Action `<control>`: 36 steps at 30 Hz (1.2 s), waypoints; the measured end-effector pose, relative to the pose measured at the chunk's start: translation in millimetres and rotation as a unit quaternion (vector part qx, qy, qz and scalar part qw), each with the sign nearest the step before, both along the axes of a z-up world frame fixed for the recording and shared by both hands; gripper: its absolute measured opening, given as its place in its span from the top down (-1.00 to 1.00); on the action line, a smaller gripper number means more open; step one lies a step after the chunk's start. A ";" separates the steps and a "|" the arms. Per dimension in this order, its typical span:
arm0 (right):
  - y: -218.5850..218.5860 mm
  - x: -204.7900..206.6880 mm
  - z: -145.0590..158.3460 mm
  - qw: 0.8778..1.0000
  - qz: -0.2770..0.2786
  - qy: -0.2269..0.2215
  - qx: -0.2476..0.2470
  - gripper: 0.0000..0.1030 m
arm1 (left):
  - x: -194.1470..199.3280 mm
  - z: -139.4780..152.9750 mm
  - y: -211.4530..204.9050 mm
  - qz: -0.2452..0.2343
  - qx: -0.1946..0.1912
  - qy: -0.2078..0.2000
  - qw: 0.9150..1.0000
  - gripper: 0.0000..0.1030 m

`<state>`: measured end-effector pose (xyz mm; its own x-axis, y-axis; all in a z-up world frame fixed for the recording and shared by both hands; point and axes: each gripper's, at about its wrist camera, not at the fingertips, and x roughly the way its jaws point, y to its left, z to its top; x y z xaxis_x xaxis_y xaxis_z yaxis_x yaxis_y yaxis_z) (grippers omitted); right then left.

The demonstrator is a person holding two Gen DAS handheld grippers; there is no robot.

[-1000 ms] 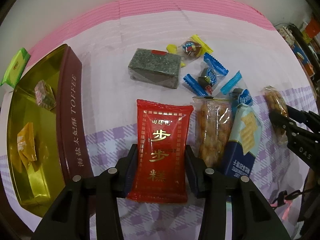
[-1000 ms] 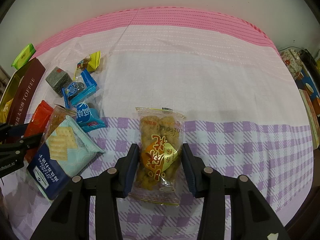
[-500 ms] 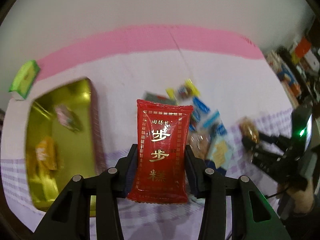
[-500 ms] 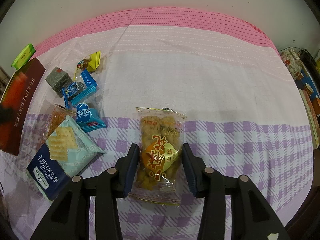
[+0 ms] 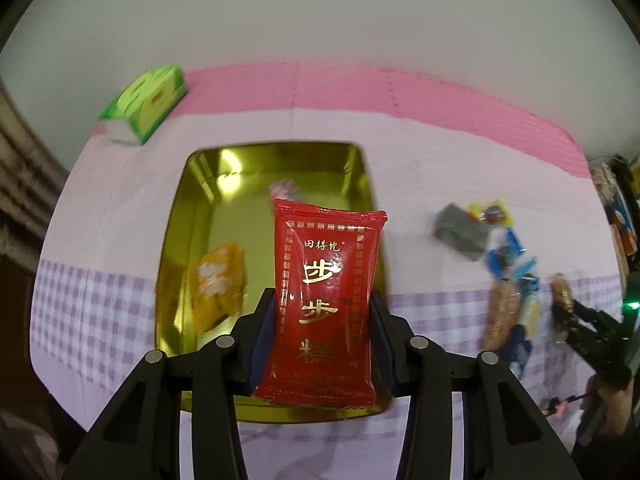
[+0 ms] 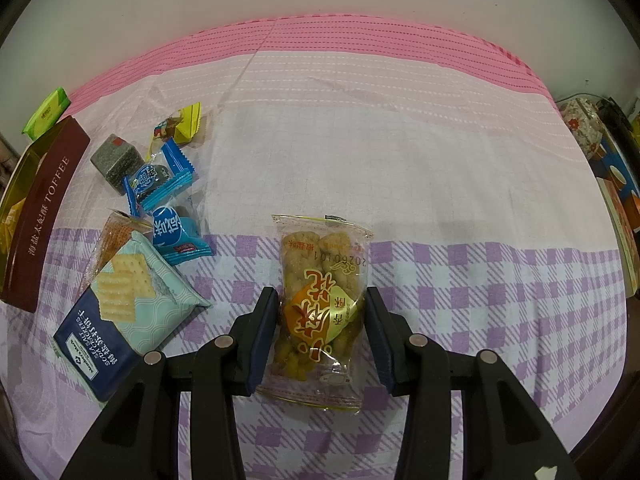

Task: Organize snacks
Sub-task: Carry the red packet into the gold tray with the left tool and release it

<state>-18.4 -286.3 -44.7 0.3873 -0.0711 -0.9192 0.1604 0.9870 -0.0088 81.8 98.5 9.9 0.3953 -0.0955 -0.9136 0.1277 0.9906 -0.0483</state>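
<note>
Left fingers [image 5: 322, 332] gripping red 步步糕 packet [image 5: 325, 300], right fingers [image 6: 320, 328] flanking snack bag [image 6: 320, 308], TOFFEE tin [image 6: 44, 208]

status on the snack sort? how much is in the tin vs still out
Done: two wrapped snacks, one orange, lie in the gold tin. In hand: left gripper holds the red packet over the tin; right gripper straddles the fried-snack bag on the cloth, not clearly clamped. Left: cracker pack, two blue candies, grey block, yellow candy, another clear bag.
</note>
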 end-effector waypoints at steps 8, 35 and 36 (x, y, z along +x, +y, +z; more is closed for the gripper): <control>0.6 0.0 -0.3 1.000 0.000 0.000 -0.001 0.18 | 1.0 -40.8 18.6 0.020 0.016 0.036 0.999 0.13; -0.2 -1.0 -0.8 1.000 0.001 0.005 0.000 0.18 | 16.7 -88.6 32.4 0.040 0.044 0.047 0.997 0.12; -0.8 -0.8 -0.8 1.000 0.001 0.007 0.000 0.18 | 16.5 -89.3 31.1 0.038 0.047 0.045 0.997 0.12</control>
